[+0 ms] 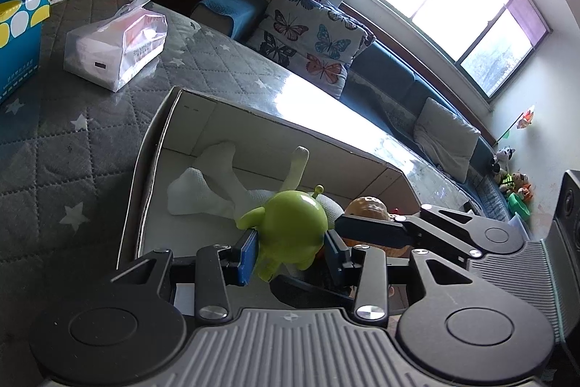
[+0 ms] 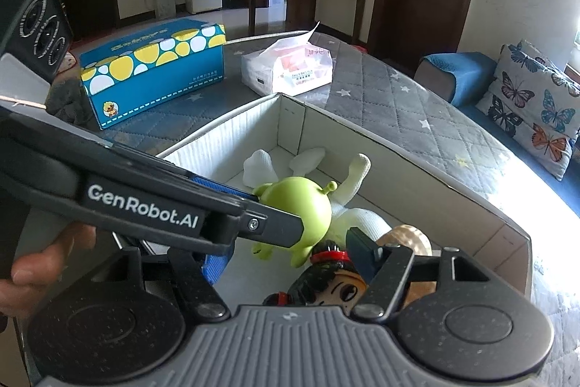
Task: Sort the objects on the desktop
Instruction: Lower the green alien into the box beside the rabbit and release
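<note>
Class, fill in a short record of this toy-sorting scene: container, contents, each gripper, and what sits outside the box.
container: open cardboard box on a grey quilted table cover
contents: green alien toy, white bone-shaped toys, black-haired doll
left gripper: pads pressed on the green alien toy
right gripper: open over the doll
outside the box: blue tissue box, soft tissue pack

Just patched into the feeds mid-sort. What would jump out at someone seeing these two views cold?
The bright green toy figure stands out first, sitting between the left gripper fingers over the open cardboard box. Next, the black-haired doll head sits low in the box between the right gripper's fingers, whose pads do not press on it. Behind the box, on the grey quilted table cover, stand a blue spotted tissue box and a white tissue pack.
</note>
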